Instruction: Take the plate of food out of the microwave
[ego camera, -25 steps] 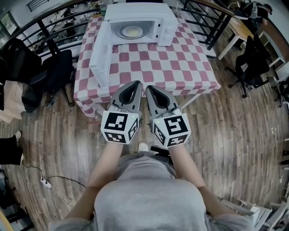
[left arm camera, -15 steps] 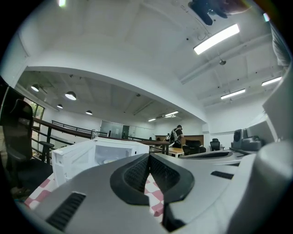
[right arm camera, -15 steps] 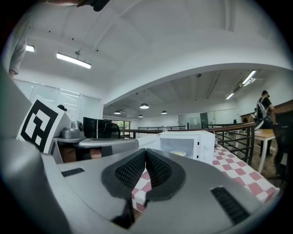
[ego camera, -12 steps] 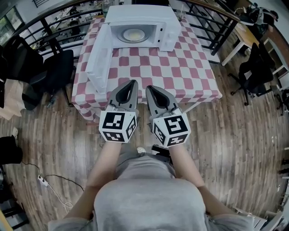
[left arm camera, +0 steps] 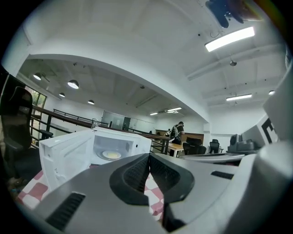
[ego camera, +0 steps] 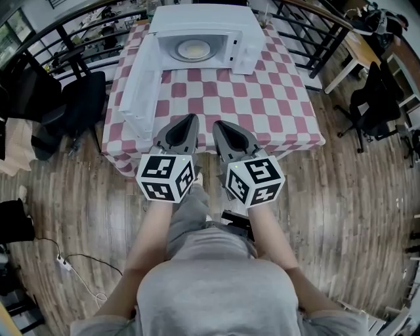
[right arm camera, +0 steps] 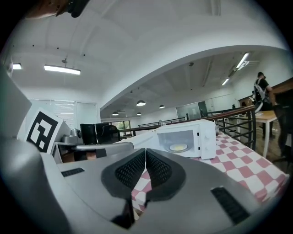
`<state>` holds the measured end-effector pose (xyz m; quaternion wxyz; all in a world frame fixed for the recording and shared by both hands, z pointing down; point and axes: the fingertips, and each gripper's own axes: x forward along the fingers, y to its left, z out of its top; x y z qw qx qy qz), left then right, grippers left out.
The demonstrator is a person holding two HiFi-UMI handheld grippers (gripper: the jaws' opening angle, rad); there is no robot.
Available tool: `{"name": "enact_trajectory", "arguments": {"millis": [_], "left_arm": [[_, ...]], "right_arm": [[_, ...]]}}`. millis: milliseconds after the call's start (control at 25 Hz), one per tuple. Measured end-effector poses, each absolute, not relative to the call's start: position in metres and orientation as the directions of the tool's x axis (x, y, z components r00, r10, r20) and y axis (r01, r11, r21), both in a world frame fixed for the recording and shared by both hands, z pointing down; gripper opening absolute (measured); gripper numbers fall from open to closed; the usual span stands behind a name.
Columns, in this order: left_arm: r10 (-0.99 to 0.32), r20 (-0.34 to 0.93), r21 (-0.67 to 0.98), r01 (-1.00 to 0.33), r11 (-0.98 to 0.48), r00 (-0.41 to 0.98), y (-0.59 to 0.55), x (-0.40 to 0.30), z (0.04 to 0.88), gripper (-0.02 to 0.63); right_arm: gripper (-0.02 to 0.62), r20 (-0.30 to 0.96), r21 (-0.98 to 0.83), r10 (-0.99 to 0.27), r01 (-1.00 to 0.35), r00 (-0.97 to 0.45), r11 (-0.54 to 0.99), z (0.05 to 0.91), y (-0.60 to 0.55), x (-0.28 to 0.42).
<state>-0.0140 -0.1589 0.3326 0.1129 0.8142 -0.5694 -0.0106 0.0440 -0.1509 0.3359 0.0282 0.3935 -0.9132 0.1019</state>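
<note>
- Plate of food [ego camera: 192, 47]: noted inside the microwave [ego camera: 200, 18], which stands at the far end of the desk [ego camera: 275, 105]. Nothing is in contact with it.
- Door [ego camera: 139, 82]: found swung wide open to the left, so the cavity is unobstructed from the near side.
- Left claw [ego camera: 189, 119]: jaws are pressed together with nothing between them. It is held over the near edge of the desk, well apart from the microwave.
- Right claw [ego camera: 217, 125]: likewise closed and empty, held just beside the left one.
- Step in hand: judged to be the approach, as no grasp has been started.
- Next move: the claws must be carried toward the far end of the desk. At least one must be opened before the cavity is entered. The plate should be taken by its rim and kept level as it is drawn out, so that the food is not tipped.
</note>
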Motion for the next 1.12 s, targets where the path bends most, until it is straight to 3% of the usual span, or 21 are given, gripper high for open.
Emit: {"name": "enact_trajectory", "arguments": {"millis": [360, 560, 1120], "left_arm": [[-0.917, 0.137, 0.201, -0.917, -0.346, 0.376, -0.202, -0.014, 0.342, 0.002], [-0.919, 0.140, 0.245, -0.912, -0.329, 0.369, -0.233, -0.022, 0.347, 0.002], [-0.927, 0.154, 0.261, -0.919, -0.296, 0.342, -0.328, -0.048, 0.358, 0.003]], "right_arm": [[0.026, 0.228, -0.247, -0.670, -0.707, -0.707, 0.662, 0.357, -0.196, 0.032], [0.026, 0.217, -0.162, -0.688, -0.720, -0.693, 0.675, 0.356, -0.224, 0.023], [0.028, 0.216, -0.235, -0.717, -0.748, -0.663, 0.621, 0.363, -0.323, 0.005]]}}
